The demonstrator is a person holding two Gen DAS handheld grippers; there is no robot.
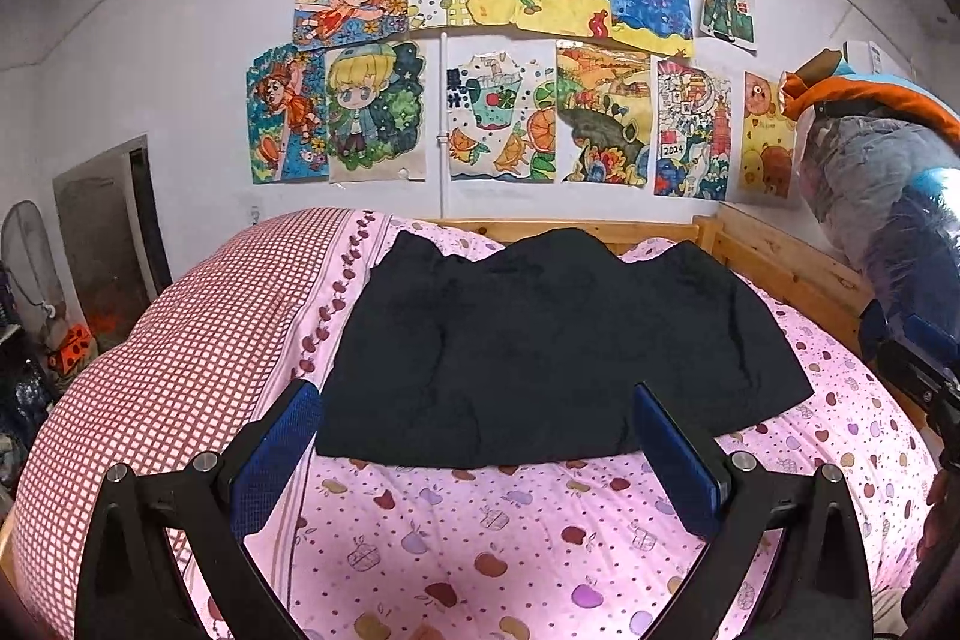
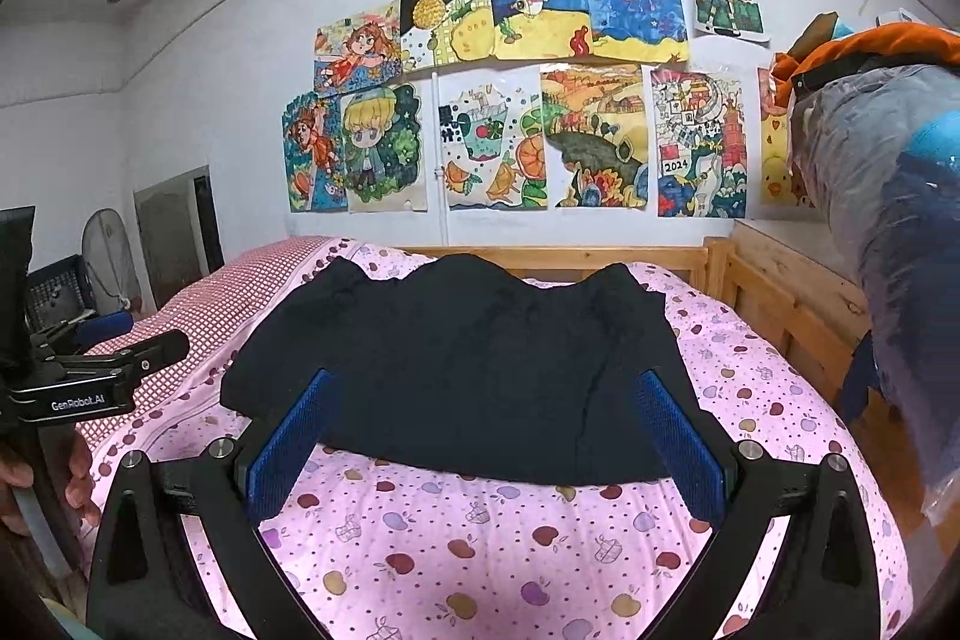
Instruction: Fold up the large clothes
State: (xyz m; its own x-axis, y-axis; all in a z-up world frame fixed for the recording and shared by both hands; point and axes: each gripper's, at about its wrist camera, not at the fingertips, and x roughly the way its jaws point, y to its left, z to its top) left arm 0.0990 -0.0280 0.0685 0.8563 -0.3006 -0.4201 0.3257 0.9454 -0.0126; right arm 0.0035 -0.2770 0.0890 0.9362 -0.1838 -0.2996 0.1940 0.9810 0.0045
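I hold my left gripper (image 1: 480, 436) above the near part of the bed (image 1: 480, 538), its two blue-padded fingers (image 1: 279, 451) spread wide apart with nothing between them but air. My right gripper (image 2: 489, 436) hangs the same way, fingers (image 2: 681, 445) apart and empty, just short of the near hem of the garment.

The black garment (image 1: 540, 346) lies spread flat on the pink apple-print sheet (image 1: 510, 538), toward the far end of the bed and reaching almost to the wooden headboard (image 1: 570, 227). Its near hem runs straight across the middle of the bed; its far edge is wavy, with a hump in the centre and a sleeve or corner out to each side. Some shallow creases run down it. Neither gripper touches it.

Along the left edge of the bed lies a red-and-white checked quilt (image 1: 180, 340), bunched up higher than the sheet and just beside the garment's left side. A wooden rail (image 1: 786, 274) runs down the right edge of the bed.

In the right wrist view my left gripper's black body (image 2: 90, 388) shows at the left border, with my hand (image 2: 36, 478) below it.

On the white wall behind the headboard hang two rows of bright children's drawings (image 1: 504, 58). At the right, beside the rail, hangs a clear plastic bag (image 1: 882, 202) stuffed with clothing, something orange on top of it. In the far left corner stand a fan (image 1: 30, 268) and a dark doorway (image 1: 114, 226).
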